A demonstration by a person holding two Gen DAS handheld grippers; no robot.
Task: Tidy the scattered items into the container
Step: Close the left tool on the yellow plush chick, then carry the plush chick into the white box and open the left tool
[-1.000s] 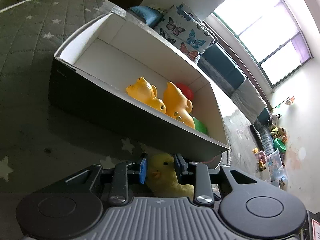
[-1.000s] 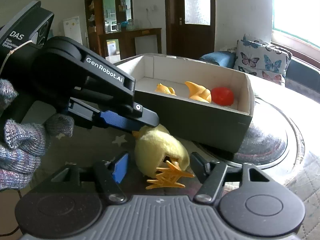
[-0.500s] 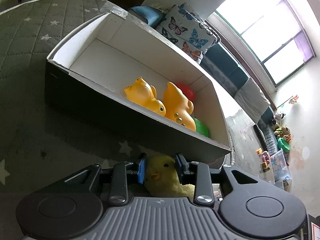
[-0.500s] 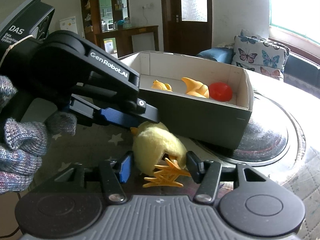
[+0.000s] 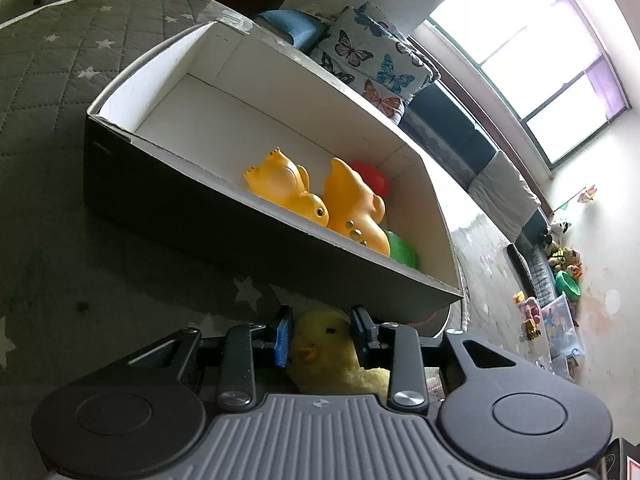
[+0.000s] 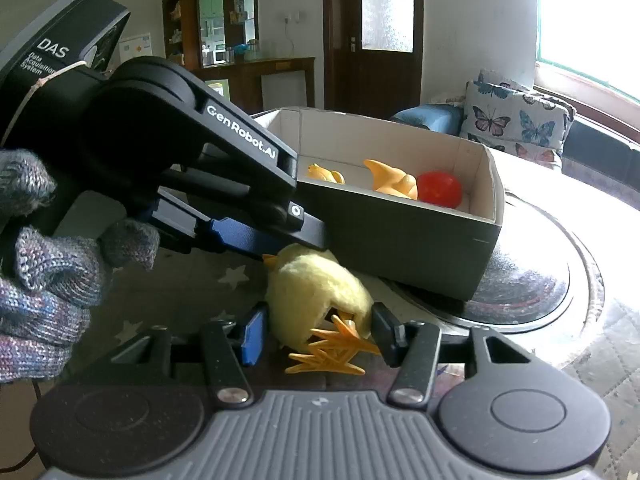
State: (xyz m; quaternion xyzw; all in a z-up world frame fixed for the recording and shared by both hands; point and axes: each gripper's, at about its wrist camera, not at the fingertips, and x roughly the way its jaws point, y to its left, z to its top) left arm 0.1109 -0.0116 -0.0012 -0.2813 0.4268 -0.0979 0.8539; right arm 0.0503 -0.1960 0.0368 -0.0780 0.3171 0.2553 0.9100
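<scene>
Left gripper (image 5: 321,336) is reaching in low over the star-print quilted cloth (image 5: 60,64), angled down from the left in the right wrist view, fingers pinching the head of the yellow plush chick (image 5: 320,344). A knit-gloved hand (image 6: 48,280) is wrapping its handle. Right gripper (image 6: 318,330) is sitting level at the chick's (image 6: 316,292) rear end, blue pad (image 6: 252,332) and black pad either side of the body; both look to be touching it, but whether they are actually squeezing cannot be told. Orange plush feet (image 6: 332,352) are sticking out toward the right wrist camera. Chick is lying on the cloth just beside the near wall of the cardboard box (image 6: 400,240). Box is holding two orange rubber toys (image 5: 288,190), a red ball (image 6: 439,190) and a green piece (image 5: 402,250). Readable writing on the left gripper: "GenRobot.AI" (image 6: 240,132) and "DAS Data Acquisition System" (image 6: 48,56).
</scene>
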